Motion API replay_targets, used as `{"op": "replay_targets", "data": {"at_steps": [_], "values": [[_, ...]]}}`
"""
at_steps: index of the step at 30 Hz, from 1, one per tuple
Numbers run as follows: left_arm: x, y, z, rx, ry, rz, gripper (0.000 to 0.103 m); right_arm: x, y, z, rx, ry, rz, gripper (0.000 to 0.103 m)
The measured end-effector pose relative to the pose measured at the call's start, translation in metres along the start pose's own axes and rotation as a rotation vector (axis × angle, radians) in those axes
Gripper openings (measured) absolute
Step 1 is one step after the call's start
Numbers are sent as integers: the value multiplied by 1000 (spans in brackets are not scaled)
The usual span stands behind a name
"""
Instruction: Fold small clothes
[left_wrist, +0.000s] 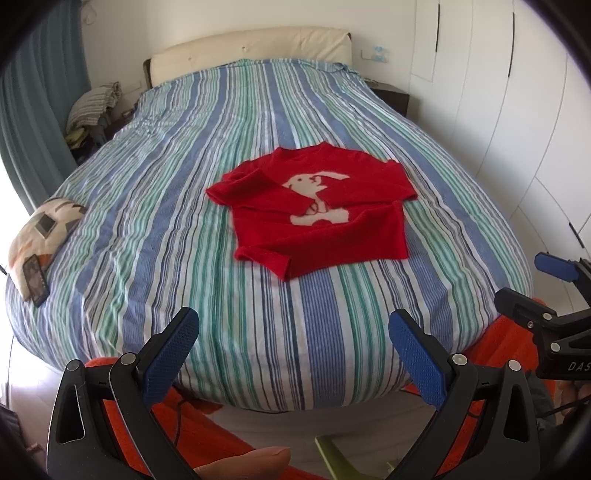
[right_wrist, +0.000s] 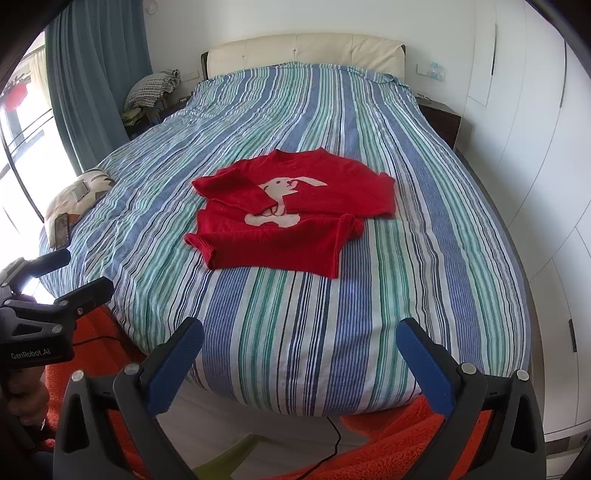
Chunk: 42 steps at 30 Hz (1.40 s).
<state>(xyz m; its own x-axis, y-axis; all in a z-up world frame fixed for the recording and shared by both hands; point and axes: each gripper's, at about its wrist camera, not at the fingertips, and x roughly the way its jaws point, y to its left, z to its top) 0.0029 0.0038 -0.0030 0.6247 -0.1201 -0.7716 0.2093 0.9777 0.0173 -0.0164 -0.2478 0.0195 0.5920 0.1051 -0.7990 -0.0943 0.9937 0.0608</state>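
Observation:
A small red sweater (left_wrist: 317, 218) with a white rabbit on the front lies flat in the middle of the striped bed (left_wrist: 184, 184), both sleeves folded across the chest. It also shows in the right wrist view (right_wrist: 295, 218). My left gripper (left_wrist: 293, 332) is open and empty, held back over the foot of the bed, well short of the sweater. My right gripper (right_wrist: 299, 343) is open and empty too, beside it on the right. Each gripper shows at the edge of the other's view.
A patterned pillow (left_wrist: 40, 229) with a phone (left_wrist: 35, 278) on it lies at the bed's left edge. White wardrobes (right_wrist: 535, 147) run along the right side. An orange rug (right_wrist: 388, 443) lies on the floor below the foot of the bed.

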Motion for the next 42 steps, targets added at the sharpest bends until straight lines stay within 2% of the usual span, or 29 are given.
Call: {"op": "replay_targets", "data": {"at_steps": [31,36,40,42], "values": [[0,-7,-6,25,2,3,103,4,3,-2,25,6,5,103],[6,5,-8,-26,34,-3,103,5,1,-2,35,6,1,103],[7,9,-8,-28,21,42,103,2,1,-2,39,-11,-1,103],[8,9,-7,-31,24,40,103,3,-1,-2,45,-7,3,103]]}}
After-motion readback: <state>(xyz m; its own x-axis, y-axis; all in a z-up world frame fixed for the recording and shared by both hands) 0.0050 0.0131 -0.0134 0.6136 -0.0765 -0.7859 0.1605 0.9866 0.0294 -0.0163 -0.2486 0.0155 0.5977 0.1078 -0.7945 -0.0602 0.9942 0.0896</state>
